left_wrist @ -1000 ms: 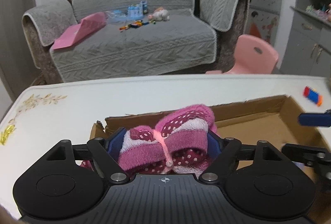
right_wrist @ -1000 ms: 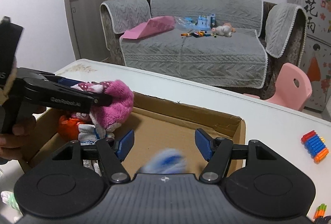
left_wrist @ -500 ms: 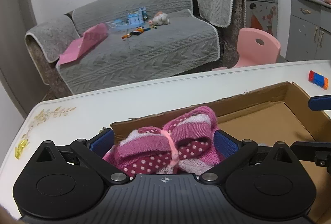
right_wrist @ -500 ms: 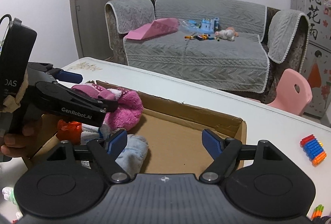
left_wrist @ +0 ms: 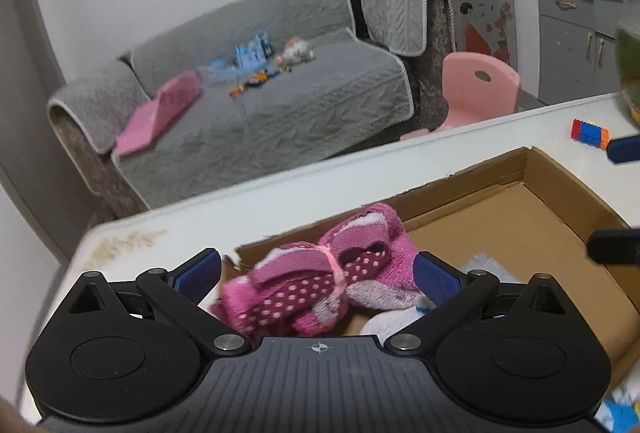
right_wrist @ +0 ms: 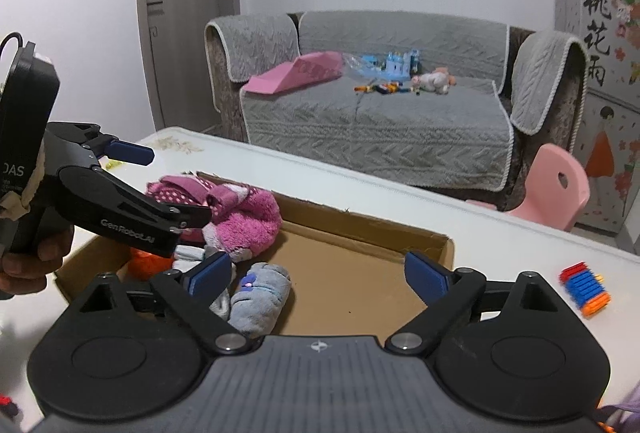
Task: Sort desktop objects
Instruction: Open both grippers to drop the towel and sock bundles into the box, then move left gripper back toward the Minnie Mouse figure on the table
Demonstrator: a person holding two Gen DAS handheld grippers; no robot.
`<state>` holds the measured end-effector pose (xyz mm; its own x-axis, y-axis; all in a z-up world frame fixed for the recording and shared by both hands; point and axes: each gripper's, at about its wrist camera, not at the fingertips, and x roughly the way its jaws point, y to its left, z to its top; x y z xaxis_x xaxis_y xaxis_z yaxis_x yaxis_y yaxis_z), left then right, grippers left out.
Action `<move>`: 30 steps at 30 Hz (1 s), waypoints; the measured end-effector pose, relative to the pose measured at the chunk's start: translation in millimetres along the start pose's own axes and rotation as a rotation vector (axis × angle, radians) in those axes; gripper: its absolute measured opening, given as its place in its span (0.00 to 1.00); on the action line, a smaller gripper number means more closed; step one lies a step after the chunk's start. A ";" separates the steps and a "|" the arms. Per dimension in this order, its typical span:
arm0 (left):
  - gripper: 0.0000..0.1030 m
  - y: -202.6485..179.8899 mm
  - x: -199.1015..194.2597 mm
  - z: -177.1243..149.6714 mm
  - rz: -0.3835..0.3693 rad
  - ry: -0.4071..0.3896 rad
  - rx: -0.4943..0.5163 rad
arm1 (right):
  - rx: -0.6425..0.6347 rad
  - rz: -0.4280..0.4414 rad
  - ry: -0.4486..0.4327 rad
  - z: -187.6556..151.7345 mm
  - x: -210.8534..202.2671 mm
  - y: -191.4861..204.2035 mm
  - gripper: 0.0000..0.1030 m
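White table (right_wrist: 500, 233), "GenRobot.AI"-marked left claw (right_wrist: 176, 185) wide; right claw (right_wrist: 318, 275) widening, both empty.

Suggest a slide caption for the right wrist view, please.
Right gripper opening above a grey sock lying in the cardboard box, beside pink socks.

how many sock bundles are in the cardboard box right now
4 visible: fuzzy pink dotted bundle at the far left corner, grey bundle nearer the camera, orange bundle and white one between; others may be hidden.
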<state>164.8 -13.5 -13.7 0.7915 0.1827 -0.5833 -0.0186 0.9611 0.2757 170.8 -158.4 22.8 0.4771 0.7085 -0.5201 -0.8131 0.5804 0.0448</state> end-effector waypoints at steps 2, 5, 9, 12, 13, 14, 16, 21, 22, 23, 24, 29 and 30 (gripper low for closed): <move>1.00 0.5 -17.0 -3.4 0.013 -0.027 0.013 | -0.002 0.005 -0.014 0.2 -9.8 1.0 0.93; 1.00 3.2 -40.3 -8.3 0.017 -0.065 0.039 | -0.019 0.024 -0.032 -1.1 -24.7 4.3 0.96; 1.00 10.3 -74.5 -22.4 0.017 -0.103 0.076 | -0.043 0.042 -0.051 -6.5 -44.2 7.0 0.98; 1.00 21.2 -103.4 -41.4 -0.006 -0.125 0.065 | -0.044 0.057 -0.070 -13.6 -62.6 11.9 0.99; 1.00 24.6 -115.5 -52.1 -0.023 -0.129 0.057 | -0.042 0.065 -0.078 -17.4 -70.1 13.8 0.99; 1.00 26.2 -125.1 -61.0 -0.033 -0.131 0.053 | -0.041 0.073 -0.086 -22.0 -77.6 16.3 0.99; 1.00 28.6 -151.2 -85.5 -0.053 -0.139 0.044 | -0.050 0.099 -0.105 -32.2 -94.6 22.5 0.99; 1.00 29.1 -199.8 -148.3 -0.117 -0.092 -0.016 | -0.075 0.183 -0.133 -71.3 -135.5 49.5 0.99; 1.00 26.2 -203.5 -159.4 -0.128 -0.066 -0.018 | -0.079 0.215 -0.129 -82.3 -141.2 57.7 0.99; 1.00 22.8 -206.2 -170.5 -0.135 -0.048 -0.024 | -0.089 0.244 -0.121 -91.5 -146.0 65.8 0.99; 1.00 19.1 -205.8 -178.2 -0.144 -0.027 -0.030 | -0.101 0.271 -0.112 -101.6 -149.0 75.3 0.99; 1.00 4.4 -194.1 -193.5 -0.197 0.071 -0.074 | -0.077 0.353 -0.042 -135.2 -142.0 105.9 0.99; 1.00 1.5 -193.4 -194.6 -0.203 0.079 -0.084 | -0.067 0.362 -0.030 -139.8 -137.4 111.0 0.99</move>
<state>-107.1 -7.0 -49.2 0.7341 -0.0042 -0.6791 0.0830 0.9930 0.0836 -31.6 -247.5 -19.9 0.1631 0.8754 -0.4551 -0.9507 0.2628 0.1648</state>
